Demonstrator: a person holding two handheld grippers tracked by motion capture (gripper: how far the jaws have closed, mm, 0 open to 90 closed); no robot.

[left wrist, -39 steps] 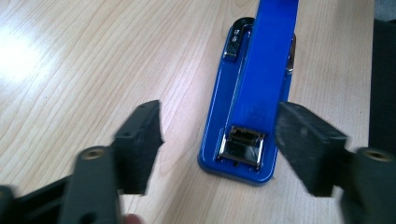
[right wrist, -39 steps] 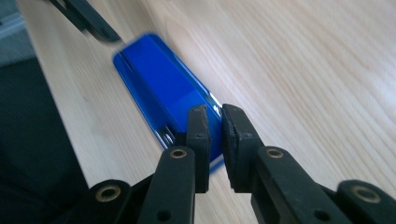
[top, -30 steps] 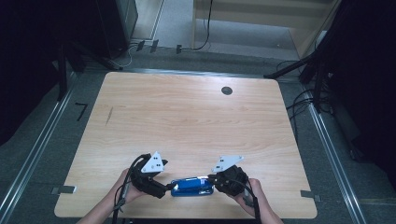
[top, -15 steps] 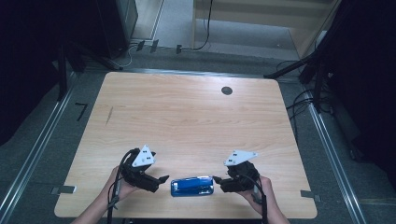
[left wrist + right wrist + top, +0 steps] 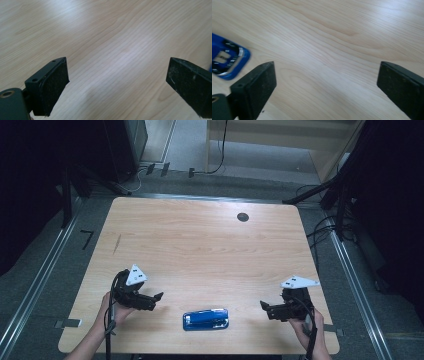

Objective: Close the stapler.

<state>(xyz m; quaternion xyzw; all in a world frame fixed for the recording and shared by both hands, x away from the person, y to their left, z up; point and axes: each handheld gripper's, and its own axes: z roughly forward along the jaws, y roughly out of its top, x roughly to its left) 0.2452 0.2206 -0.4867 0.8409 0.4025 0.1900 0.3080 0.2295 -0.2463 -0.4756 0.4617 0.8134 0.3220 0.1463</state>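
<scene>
Blue stapler-like object (image 5: 205, 319) is lying flat on the wooden tabletop (image 5: 200, 250), near the person's edge and roughly midway between the two grippers. Long axis is running left to right. Nothing is touching it.

Left gripper (image 5: 159, 296) is sitting to the left of the blue object, apart from it, jaws pointing toward it. The person's left hand (image 5: 114, 309) is holding it from behind, with the cable trailing down toward the bottom edge. In the left gripper view the left gripper (image 5: 117, 82) is showing its jaws spread wide, with bare wood grain between the pads; released, gripping nothing. A sliver of blue is showing at the right border of that view, beside the right-hand jaw.

Right gripper (image 5: 263, 306) is sitting to the right of the blue object, also apart from it, jaws pointing back toward it. The person's right hand (image 5: 306, 324) is holding it near the tabletop's right corner. In the right gripper view the right gripper (image 5: 325, 80) is likewise standing wide open with only tabletop between the pads; released. The blue object (image 5: 227, 60) is appearing at the left of that view, beyond the left-hand jaw and outside the gap, slightly blurred.

A small dark round hole (image 5: 243, 217) is sitting in the far part of the tabletop, well apart from everything else.
</scene>
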